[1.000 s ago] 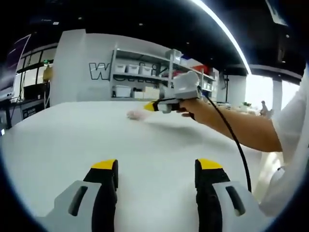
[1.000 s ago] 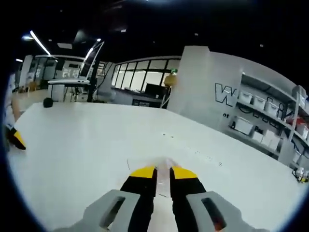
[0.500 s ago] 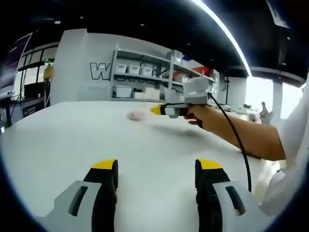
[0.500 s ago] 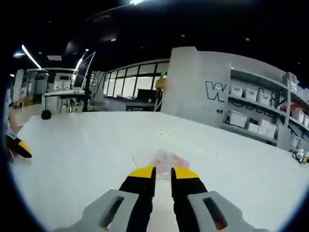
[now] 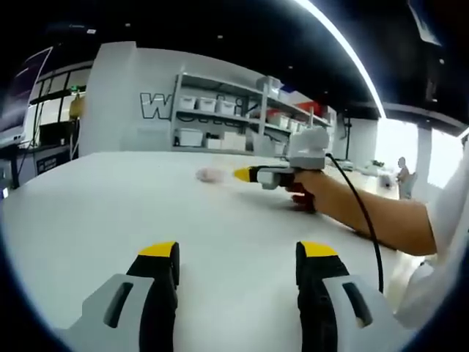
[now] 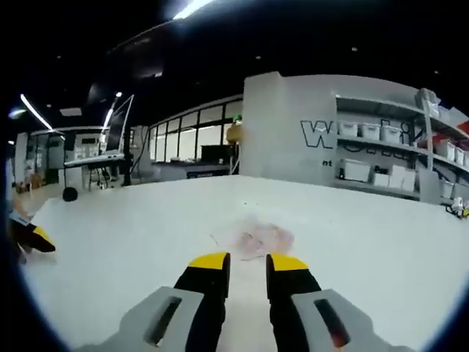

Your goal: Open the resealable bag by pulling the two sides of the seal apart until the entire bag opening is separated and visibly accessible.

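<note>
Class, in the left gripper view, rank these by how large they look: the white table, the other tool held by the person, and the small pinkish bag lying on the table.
1. table, by far the largest
2. right tool, with its yellow tip
3. resealable bag, smallest, though it lies farthest from the camera, so its look may mislead

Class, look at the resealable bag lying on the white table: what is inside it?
The resealable bag lies flat on the white table, and a faint pinkish, thread-like content shows through its clear film. What that content is cannot be told; it is too blurred and small.
</note>
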The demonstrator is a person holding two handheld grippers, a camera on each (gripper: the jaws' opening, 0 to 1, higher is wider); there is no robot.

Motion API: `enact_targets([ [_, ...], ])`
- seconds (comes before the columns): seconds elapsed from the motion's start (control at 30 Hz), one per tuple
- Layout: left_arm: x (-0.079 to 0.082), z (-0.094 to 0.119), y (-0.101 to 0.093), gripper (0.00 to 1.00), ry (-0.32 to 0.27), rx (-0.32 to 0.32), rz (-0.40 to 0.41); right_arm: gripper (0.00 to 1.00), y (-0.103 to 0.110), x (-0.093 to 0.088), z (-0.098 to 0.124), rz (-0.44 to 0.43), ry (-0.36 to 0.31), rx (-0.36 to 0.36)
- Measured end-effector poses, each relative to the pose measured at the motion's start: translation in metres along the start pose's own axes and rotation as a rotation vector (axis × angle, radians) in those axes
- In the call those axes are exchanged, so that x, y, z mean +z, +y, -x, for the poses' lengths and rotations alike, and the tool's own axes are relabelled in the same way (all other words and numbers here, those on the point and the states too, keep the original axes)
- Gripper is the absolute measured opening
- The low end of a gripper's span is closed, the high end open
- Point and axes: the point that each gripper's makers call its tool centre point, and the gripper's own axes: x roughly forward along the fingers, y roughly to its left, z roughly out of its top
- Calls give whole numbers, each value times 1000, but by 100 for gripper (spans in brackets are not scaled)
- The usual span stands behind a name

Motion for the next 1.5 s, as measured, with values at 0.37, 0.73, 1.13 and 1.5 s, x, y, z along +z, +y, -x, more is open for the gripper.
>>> enact_targets([
  [0.37,-2,0,1,63,9,6,1,43,-15,6,-20,3,-32,-37],
  [0.73,-4,0,1,63,15,5,2,86,-23,7,-37,-4,-43,-79],
  [1.13,4,-3,8,77,-19,54,-6,100,-6,4,-30,-7,-32,-48],
  [1.5,3,-3,9,75,-11,49,-3,96,-2,2,-27,-1,-20,-38],
])
